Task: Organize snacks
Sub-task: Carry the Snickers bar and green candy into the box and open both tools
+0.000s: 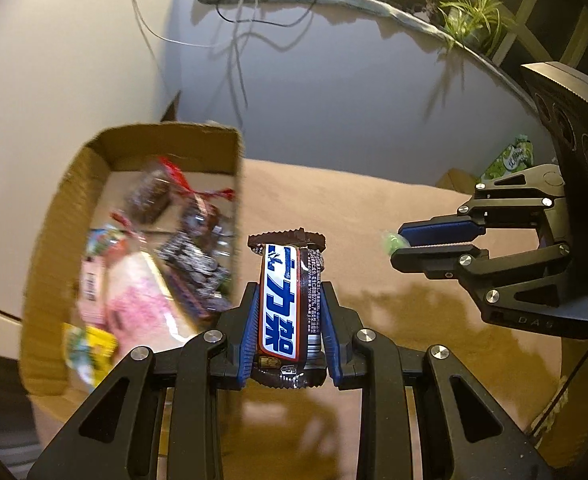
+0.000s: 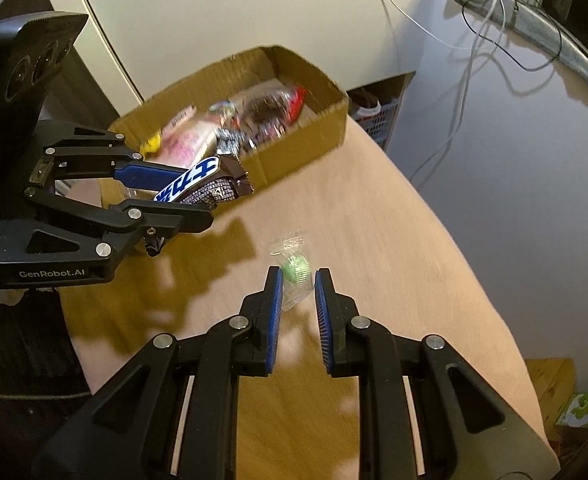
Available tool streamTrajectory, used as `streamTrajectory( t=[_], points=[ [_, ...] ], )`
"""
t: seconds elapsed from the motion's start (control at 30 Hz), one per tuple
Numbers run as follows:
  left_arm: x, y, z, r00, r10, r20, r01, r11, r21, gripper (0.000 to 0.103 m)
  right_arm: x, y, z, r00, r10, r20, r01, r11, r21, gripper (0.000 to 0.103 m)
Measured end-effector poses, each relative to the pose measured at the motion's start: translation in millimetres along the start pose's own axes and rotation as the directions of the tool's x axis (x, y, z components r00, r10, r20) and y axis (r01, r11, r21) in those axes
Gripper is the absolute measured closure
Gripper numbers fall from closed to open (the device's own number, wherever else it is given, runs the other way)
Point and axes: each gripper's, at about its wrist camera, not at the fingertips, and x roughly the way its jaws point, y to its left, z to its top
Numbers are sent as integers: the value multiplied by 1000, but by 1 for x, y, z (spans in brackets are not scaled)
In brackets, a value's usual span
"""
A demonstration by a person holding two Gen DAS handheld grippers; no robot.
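Observation:
My left gripper (image 1: 290,292) is shut on a brown, white and blue chocolate bar (image 1: 286,304) and holds it above the table, just right of the cardboard box (image 1: 46,248). The box holds several wrapped snacks. The right wrist view shows the left gripper (image 2: 222,196) with the bar (image 2: 202,188) in front of the box (image 2: 306,136). My right gripper (image 2: 298,276) is open around a green candy in a clear wrapper (image 2: 294,270) that lies on the table. The left wrist view shows the right gripper (image 1: 396,246) at the candy (image 1: 390,240).
The wooden table (image 2: 374,240) ends at a curved right edge. A green packet (image 1: 512,160) lies at its far side. Cables (image 1: 238,40) hang down the wall behind. A plant (image 1: 470,12) stands on the ledge at back right.

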Motion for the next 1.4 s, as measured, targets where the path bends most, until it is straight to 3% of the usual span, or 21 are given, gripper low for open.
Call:
streamTrajectory(
  t=[0.57, 1.4],
  points=[
    [-27, 62, -2, 998, 55, 43, -52, 997, -62, 76, 23, 43, 73, 1000, 21, 7, -20, 997, -72, 86],
    [-28, 100, 1, 995, 87, 48, -82, 992, -90, 76, 68, 67, 117, 998, 7, -62, -14, 994, -109, 86]
  ],
)
